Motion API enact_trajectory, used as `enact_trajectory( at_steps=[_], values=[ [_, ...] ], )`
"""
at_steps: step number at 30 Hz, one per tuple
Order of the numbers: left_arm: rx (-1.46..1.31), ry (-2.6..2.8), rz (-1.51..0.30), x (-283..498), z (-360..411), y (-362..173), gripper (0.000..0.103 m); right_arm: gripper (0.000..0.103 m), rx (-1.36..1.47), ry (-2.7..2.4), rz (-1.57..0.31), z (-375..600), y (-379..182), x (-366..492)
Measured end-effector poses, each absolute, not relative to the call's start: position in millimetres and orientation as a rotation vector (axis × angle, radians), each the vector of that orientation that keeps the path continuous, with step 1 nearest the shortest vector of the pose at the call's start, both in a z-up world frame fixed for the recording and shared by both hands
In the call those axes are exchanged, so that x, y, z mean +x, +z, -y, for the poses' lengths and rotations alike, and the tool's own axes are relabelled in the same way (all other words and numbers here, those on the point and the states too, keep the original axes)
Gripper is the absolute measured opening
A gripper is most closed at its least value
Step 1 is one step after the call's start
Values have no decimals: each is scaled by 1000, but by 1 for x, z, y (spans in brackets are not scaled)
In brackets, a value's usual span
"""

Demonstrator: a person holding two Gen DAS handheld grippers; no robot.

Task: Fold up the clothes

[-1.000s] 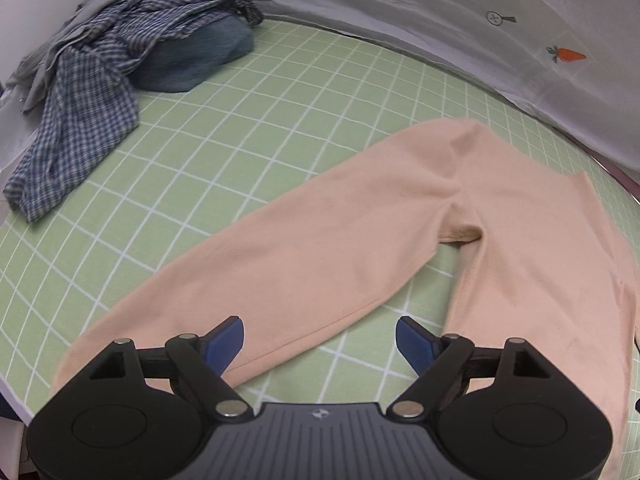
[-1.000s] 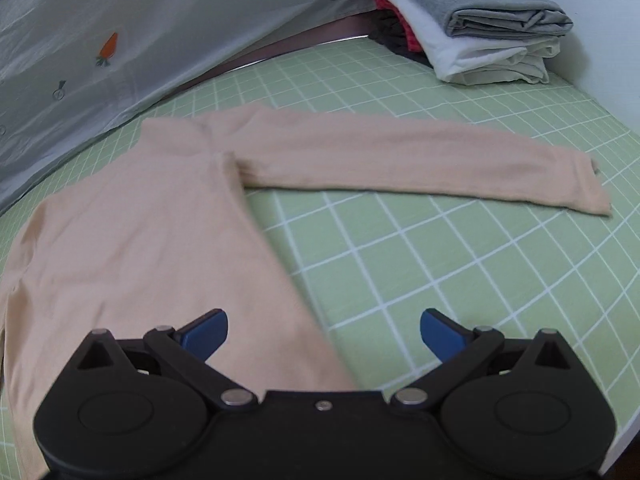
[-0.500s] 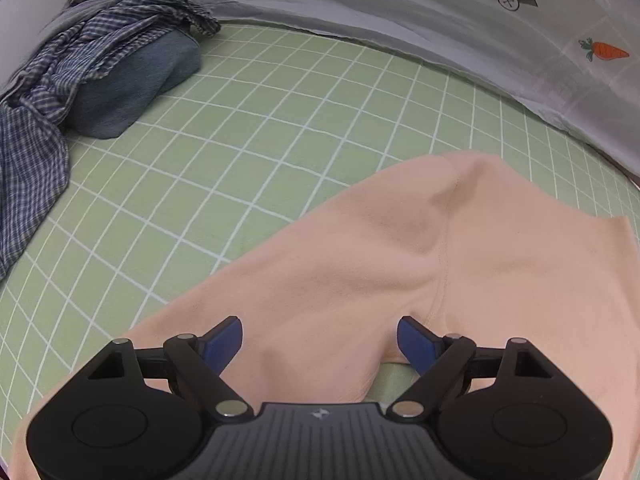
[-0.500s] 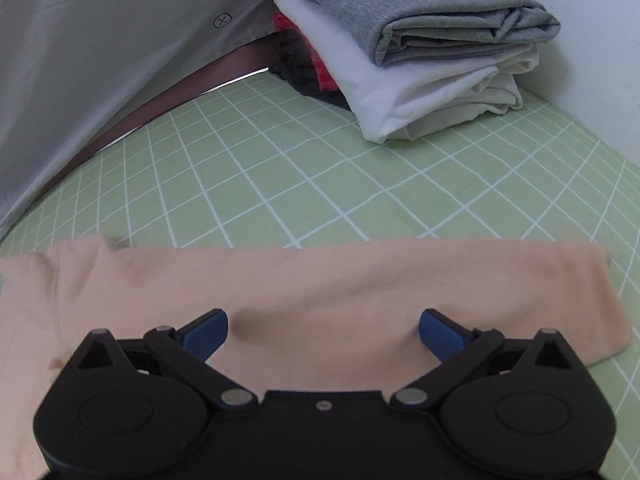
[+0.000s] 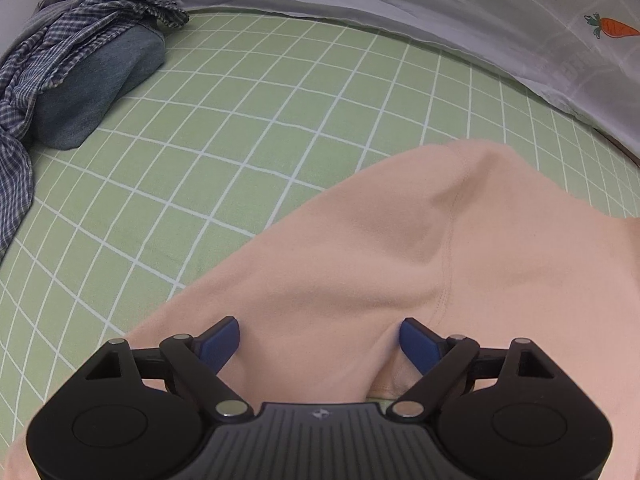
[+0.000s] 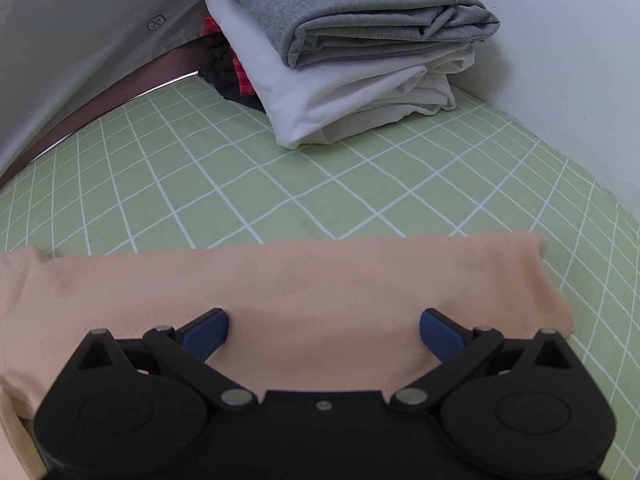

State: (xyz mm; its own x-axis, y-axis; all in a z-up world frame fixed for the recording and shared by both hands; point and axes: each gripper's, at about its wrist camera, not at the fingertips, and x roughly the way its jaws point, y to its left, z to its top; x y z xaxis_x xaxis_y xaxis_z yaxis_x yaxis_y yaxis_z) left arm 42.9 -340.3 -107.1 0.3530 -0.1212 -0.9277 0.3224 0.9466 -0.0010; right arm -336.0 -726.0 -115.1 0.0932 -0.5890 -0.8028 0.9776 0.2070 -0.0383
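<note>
A peach long-sleeved top [image 5: 400, 264] lies flat on the green checked sheet [image 5: 240, 120]. My left gripper [image 5: 320, 340] is open, low over the left sleeve close to the armpit seam, with fabric lying between its blue fingertips [image 5: 220, 340]. In the right wrist view the other sleeve of the peach top [image 6: 320, 288] runs across the frame, its cuff at the right. My right gripper [image 6: 324, 330] is open and hovers low over the middle of that sleeve, blue fingertips [image 6: 440, 330] either side of the cloth.
A heap of unfolded clothes, a blue checked shirt [image 5: 52, 60] over a denim piece [image 5: 92, 96], lies far left. A stack of folded clothes [image 6: 352, 56], grey on white, stands at the far right by a white wall [image 6: 560, 40]. A grey printed cloth [image 5: 440, 12] borders the back.
Both grippers have moved forward and down toward the top: the left onto the sleeve near the armpit, the right onto the middle of the other sleeve. Both stay open.
</note>
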Motion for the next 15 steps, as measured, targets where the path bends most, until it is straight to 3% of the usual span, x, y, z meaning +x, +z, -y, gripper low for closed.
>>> enact_trajectory(
  at_steps=[15],
  values=[
    [179,-303,-1074,106,382,-119,91,103,381,-810,-827,683,-122,-140]
  ],
)
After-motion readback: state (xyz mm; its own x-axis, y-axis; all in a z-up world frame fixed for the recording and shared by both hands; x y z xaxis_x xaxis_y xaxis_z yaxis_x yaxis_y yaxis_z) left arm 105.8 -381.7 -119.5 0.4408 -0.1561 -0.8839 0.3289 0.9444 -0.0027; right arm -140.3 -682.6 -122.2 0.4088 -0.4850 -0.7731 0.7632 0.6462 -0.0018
